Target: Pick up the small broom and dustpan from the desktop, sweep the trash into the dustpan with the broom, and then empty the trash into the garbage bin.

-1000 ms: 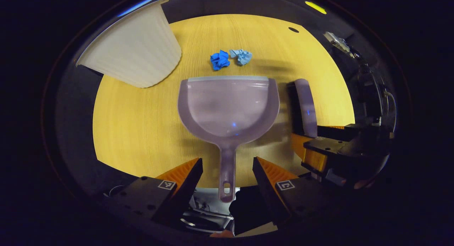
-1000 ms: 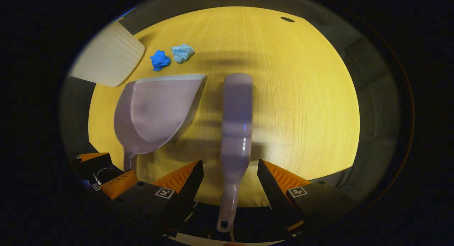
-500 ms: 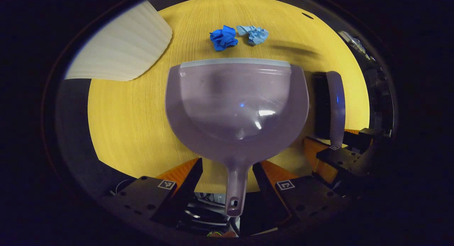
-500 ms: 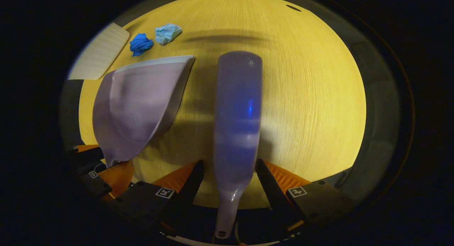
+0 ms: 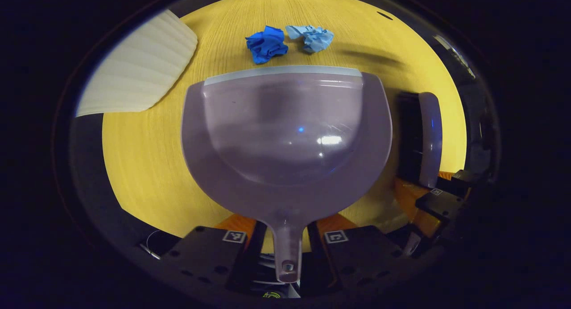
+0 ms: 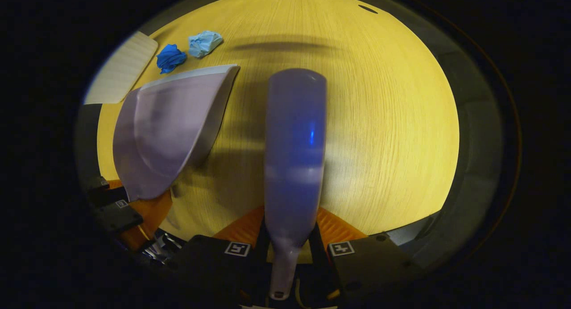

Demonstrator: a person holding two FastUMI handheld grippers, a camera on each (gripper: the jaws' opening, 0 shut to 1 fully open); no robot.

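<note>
In the left gripper view the left gripper (image 5: 286, 235) sat at the bottom centre, its two fingers pressed against either side of the handle of the dustpan (image 5: 285, 135), clenched on it. The pale purple pan filled the middle of the frame, its open lip toward the top, lying on the yellow wooden desktop (image 5: 142, 157). Just above the lip lay two crumpled wads, the dark blue paper (image 5: 266, 43) and the light blue paper (image 5: 311, 37), close beside each other. The white ribbed garbage bin (image 5: 138, 75) stood at the upper left. At the right edge the broom (image 5: 429, 137) appeared side-on.

In the right gripper view the right gripper (image 6: 287, 246) was at the bottom centre, its fingers closed in on the neck of the broom, seemingly gripping it, though blur made contact hard to confirm. The broom ran up the middle of the frame, with the dustpan at the left and the papers and bin at the upper left
</note>
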